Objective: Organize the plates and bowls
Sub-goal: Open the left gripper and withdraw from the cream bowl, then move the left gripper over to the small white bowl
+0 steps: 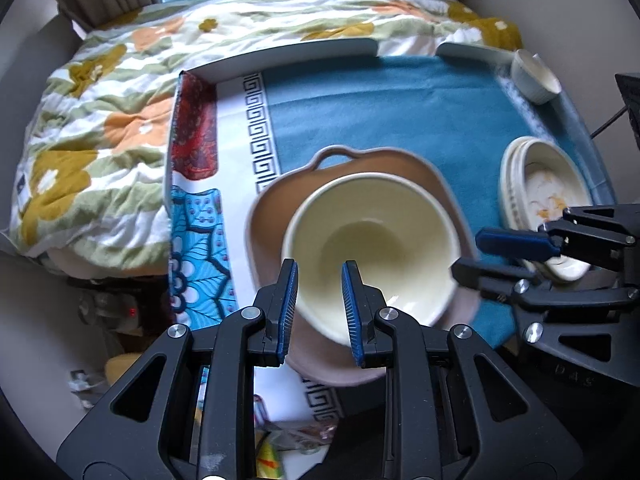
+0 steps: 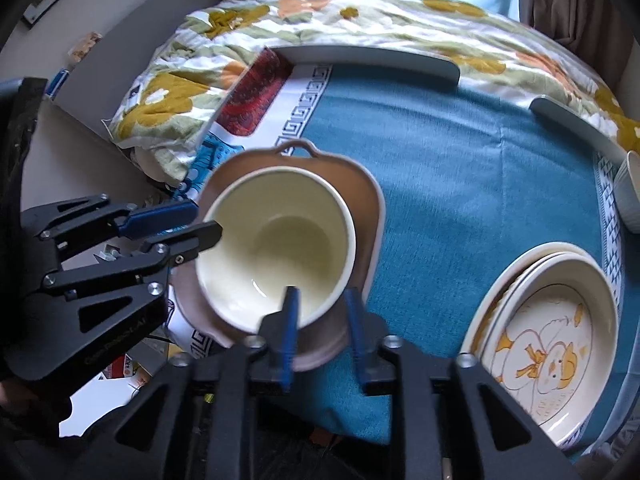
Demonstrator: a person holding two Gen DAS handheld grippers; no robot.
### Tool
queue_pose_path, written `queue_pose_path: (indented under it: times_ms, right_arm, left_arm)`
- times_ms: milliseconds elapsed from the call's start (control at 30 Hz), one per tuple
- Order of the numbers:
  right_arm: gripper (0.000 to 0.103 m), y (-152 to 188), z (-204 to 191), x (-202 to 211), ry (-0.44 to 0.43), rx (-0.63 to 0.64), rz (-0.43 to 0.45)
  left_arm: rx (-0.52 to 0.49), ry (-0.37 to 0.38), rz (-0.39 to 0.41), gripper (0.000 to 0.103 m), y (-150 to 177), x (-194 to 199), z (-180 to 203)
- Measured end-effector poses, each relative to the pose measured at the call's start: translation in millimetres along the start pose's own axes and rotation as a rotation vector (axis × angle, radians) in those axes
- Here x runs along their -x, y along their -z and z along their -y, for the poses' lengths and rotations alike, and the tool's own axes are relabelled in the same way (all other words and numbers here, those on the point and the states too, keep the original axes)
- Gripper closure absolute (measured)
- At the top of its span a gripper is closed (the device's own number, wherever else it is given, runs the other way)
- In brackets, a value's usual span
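Observation:
A cream bowl (image 1: 372,248) sits inside a brown handled dish (image 1: 340,168) on the blue cloth; both also show in the right wrist view, the bowl (image 2: 276,240) in the dish (image 2: 364,200). My left gripper (image 1: 318,276) is open, its fingers straddling the bowl's near-left rim. My right gripper (image 2: 320,308) is open, its fingers straddling the bowl's near-right rim. A stack of cream plates with a duck drawing (image 2: 548,328) lies to the right. A small white ribbed cup (image 1: 534,76) stands at the far right.
The blue cloth covers a tray table (image 2: 400,60) with a raised grey rim, set against a flowered quilt (image 1: 100,120). Clutter lies on the floor below the near edge.

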State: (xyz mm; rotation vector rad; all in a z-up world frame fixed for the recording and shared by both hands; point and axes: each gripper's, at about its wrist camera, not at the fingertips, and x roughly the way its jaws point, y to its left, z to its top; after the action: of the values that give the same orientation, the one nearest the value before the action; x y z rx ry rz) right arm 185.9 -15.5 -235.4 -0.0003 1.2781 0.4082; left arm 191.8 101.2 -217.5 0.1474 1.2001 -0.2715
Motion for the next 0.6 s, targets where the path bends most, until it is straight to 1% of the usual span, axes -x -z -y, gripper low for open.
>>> queue_pose_path:
  times_ms: [33, 133, 167, 200, 233, 267, 300, 333, 367, 400, 433, 500, 600]
  right_arm:
    - [0.056, 1.5, 1.0, 4.8, -0.005, 0.002, 0.013]
    - [0.042, 6.7, 6.3, 17.8, -0.021, 0.000, 0.037]
    - [0.040, 9.1, 9.2, 21.8, -0.018, -0.004, 0.045]
    - [0.035, 11.4, 11.5, 25.4, -0.015, -0.006, 0.052]
    - [0.026, 15.1, 15.6, 29.8, -0.013, -0.009, 0.060]
    - [0.021, 17.6, 18.8, 33.4, -0.011, -0.015, 0.067]
    - [0.017, 20.7, 24.0, 37.5, -0.009, -0.025, 0.075]
    - [0.017, 23.4, 29.7, 41.4, -0.008, -0.038, 0.080]
    - [0.014, 27.2, 37.6, 45.7, -0.008, -0.055, 0.087]
    - [0.010, 31.8, 48.4, 51.8, -0.014, -0.079, 0.098]
    - [0.009, 35.5, 56.7, 56.8, -0.006, -0.096, 0.105]
    - [0.009, 43.3, 73.6, 66.7, 0.013, -0.120, 0.115]
    - [0.009, 55.8, 105.2, 83.2, -0.004, -0.167, 0.134]
  left_arm:
    - [0.002, 0.013, 0.005, 0.083, 0.3, 2.8, 1.4]
    - [-0.005, 0.019, 0.019, 0.083, -0.4, 10.3, 9.0]
    - [-0.010, 0.023, 0.022, 0.082, -1.1, 12.3, 12.1]
    - [-0.013, 0.034, 0.026, 0.082, -1.9, 14.2, 16.1]
    - [-0.016, 0.045, 0.029, 0.080, -3.2, 15.5, 19.8]
    - [-0.019, 0.058, 0.030, 0.077, -4.8, 16.6, 24.1]
    - [-0.026, 0.072, 0.033, 0.061, -6.9, 18.3, 30.1]
    - [-0.034, 0.087, 0.043, 0.033, -8.7, 20.6, 36.6]
    - [-0.041, 0.086, 0.060, 0.026, -10.8, 23.3, 43.6]
    - [-0.052, 0.084, 0.080, 0.019, -13.8, 26.5, 51.3]
    - [-0.059, 0.096, 0.086, 0.017, -17.5, 28.1, 59.4]
    - [-0.066, 0.114, 0.087, 0.017, -24.9, 29.1, 75.6]
    - [-0.081, 0.129, 0.087, 0.017, -36.1, 30.5, 105.4]
